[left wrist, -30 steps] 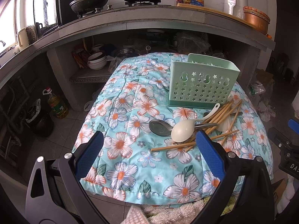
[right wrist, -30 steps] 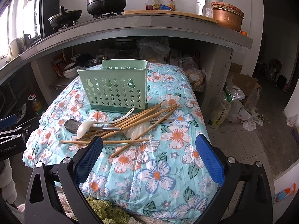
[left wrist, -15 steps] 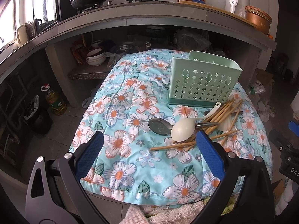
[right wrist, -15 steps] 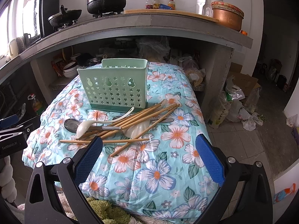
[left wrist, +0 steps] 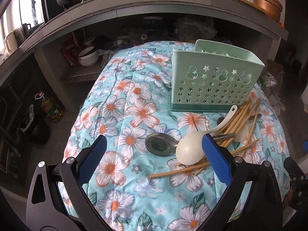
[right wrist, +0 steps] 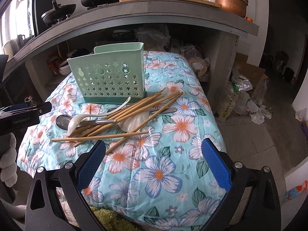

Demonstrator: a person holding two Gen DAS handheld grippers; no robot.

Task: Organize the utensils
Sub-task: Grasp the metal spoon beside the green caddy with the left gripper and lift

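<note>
A mint-green perforated utensil holder (left wrist: 215, 82) (right wrist: 110, 79) stands upright on a floral-clothed table (left wrist: 123, 115) (right wrist: 173, 134). In front of it lies a heap of wooden chopsticks (left wrist: 238, 121) (right wrist: 134, 113), a white ladle spoon (left wrist: 190, 150) (right wrist: 77, 122), a metal spoon (left wrist: 159, 144) (right wrist: 62, 121) and a second white spoon (right wrist: 134, 123) under the chopsticks. My left gripper (left wrist: 154, 154) is open, low over the metal spoon, its right finger beside the white ladle bowl. My right gripper (right wrist: 154, 159) is open over bare cloth, nearer than the chopstick ends.
A concrete counter (right wrist: 154, 11) with pots, bottles and a copper bowl arches behind the table. Bowls (left wrist: 87, 56) and clutter fill the shelf below it. An oil bottle (left wrist: 51, 107) stands on the floor at left; bags (right wrist: 242, 96) lie at right. The left gripper's body (right wrist: 21, 115) shows in the right wrist view.
Both grippers have moved forward and lower toward the utensil heap; the left one now straddles the metal spoon. The utensils and holder have not moved.
</note>
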